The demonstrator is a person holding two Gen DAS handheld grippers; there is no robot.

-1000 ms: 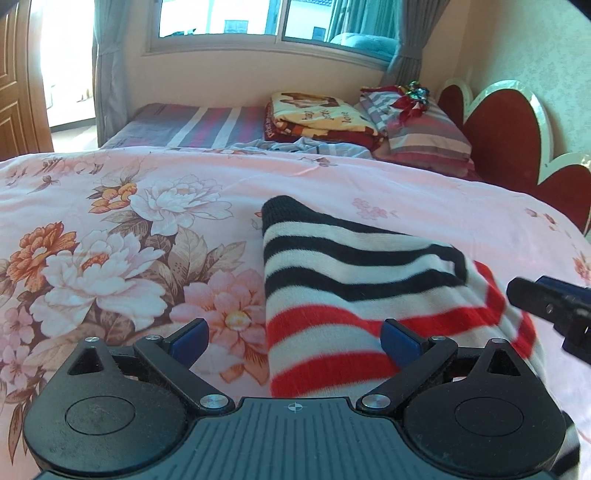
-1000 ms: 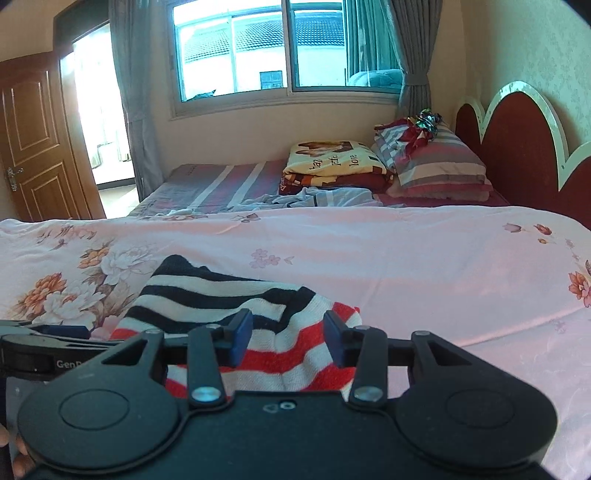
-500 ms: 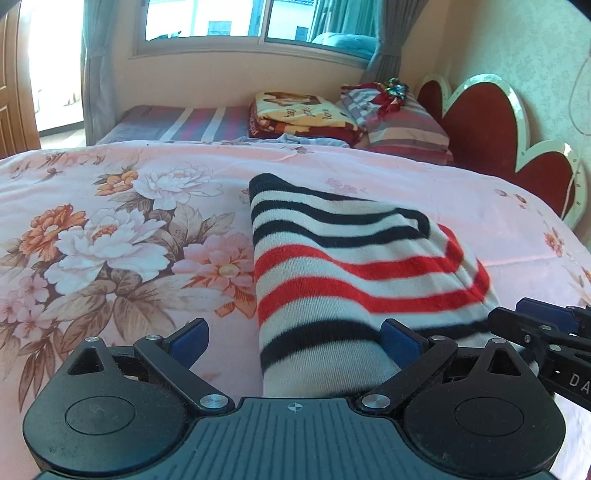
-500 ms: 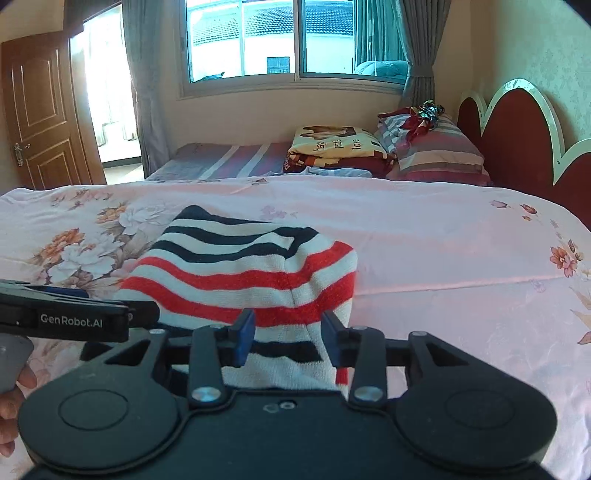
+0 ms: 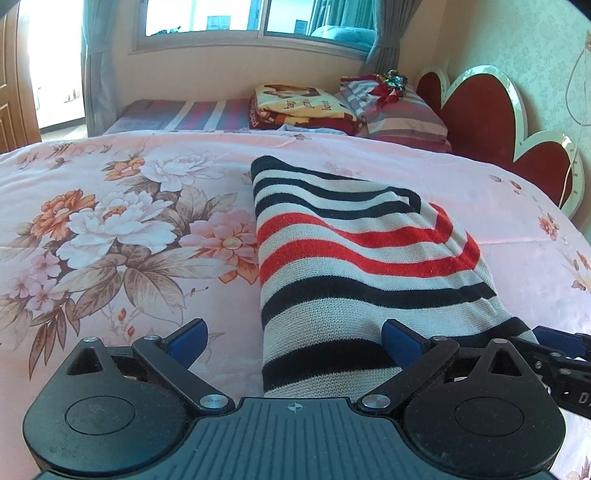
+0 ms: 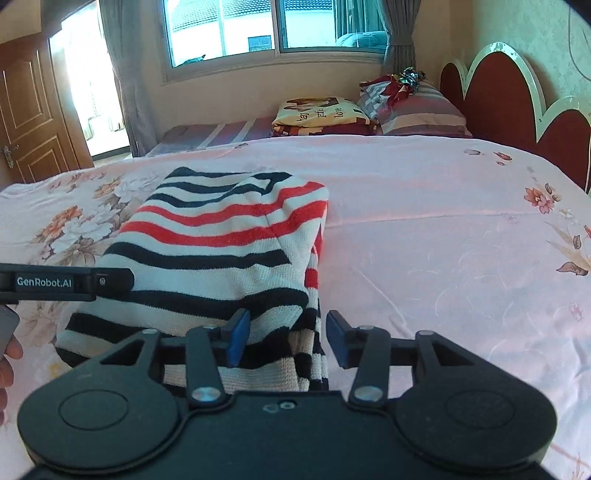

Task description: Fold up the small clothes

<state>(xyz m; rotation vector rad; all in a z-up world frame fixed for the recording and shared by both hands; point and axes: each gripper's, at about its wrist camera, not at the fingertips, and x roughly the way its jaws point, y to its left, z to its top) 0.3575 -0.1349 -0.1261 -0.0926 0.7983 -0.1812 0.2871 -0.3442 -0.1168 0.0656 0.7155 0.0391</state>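
Note:
A folded striped knit garment point(image 5: 354, 258), white with black and red bands, lies flat on the pink floral bedspread point(image 5: 110, 229). It also shows in the right wrist view point(image 6: 221, 243). My left gripper point(image 5: 293, 338) is open wide over the garment's near left edge. My right gripper point(image 6: 286, 338) is open over the garment's near right corner, where layered edges show between the fingers. The left gripper's finger point(image 6: 74, 282) reaches in from the left in the right wrist view. The right gripper's finger point(image 5: 561, 347) shows at the right edge of the left wrist view.
A red scalloped headboard point(image 5: 491, 110) stands at the right. Striped pillows point(image 5: 399, 110) and a folded yellow blanket point(image 5: 299, 107) lie at the far side. A window point(image 6: 273, 29) and a wooden door point(image 6: 33, 122) are behind.
Both grippers have drawn back toward the near edge and risen, so more of the garment shows. The right gripper's fingers have spread a little wider. The garment has stayed flat.

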